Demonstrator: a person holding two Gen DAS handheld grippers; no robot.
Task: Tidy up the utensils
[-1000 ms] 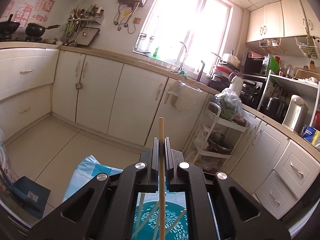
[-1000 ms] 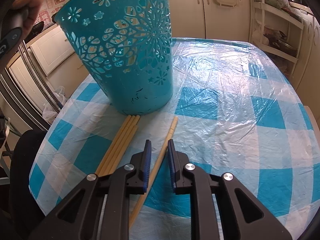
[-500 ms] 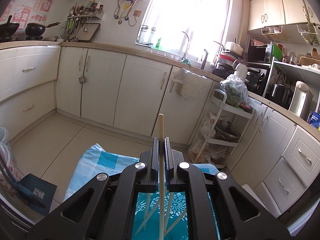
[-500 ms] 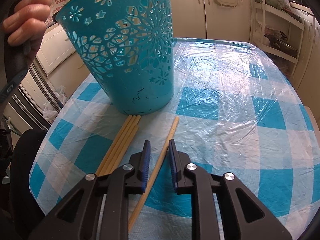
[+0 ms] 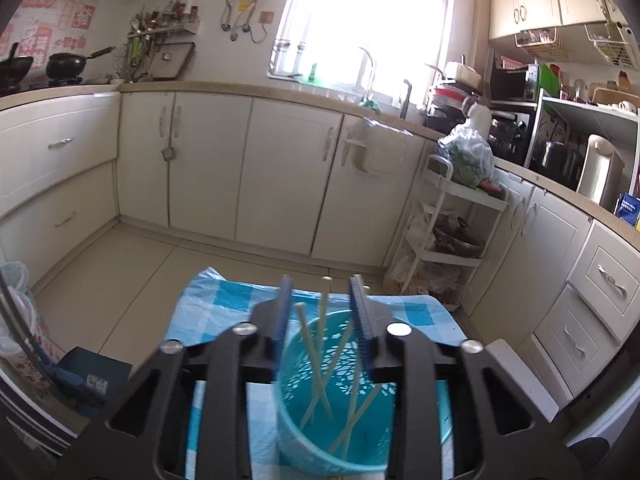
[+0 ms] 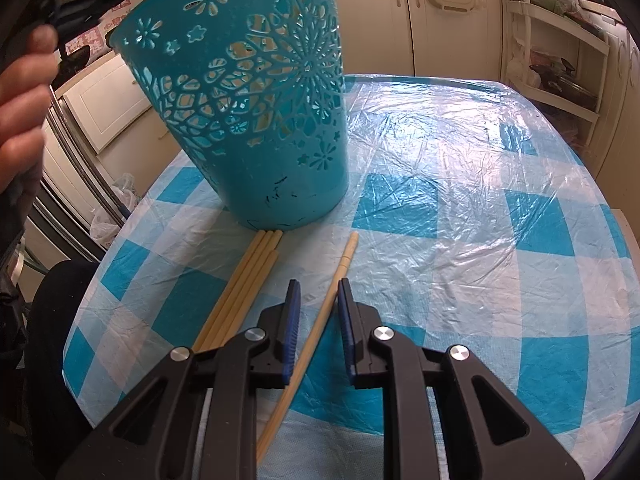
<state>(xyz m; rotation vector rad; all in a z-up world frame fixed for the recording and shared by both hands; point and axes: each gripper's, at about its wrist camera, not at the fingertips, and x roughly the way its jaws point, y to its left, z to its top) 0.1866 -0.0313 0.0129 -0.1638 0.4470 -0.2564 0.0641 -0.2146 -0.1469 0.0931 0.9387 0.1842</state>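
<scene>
Round table (image 6: 500, 184), blue-and-white check cloth under clear plastic film, filling most of the right wrist view. Teal openwork basket (image 6: 256, 112), upright on the table at 11 o'clock of that view; seen from above in the left wrist view (image 5: 304, 440), holding several chopsticks (image 5: 316, 364) leaning at crossed angles. Left gripper (image 5: 323, 304), jaws released and spread wide above the basket mouth, gripping nothing. Right gripper (image 6: 317, 308), jaws apart, low over the table, straddling 1 single chopstick (image 6: 320, 316) without visibly pinching it. Bundle of about 4 chopsticks (image 6: 244, 280), lying flat at 10 o'clock of the right gripper, tips touching the basket base.
</scene>
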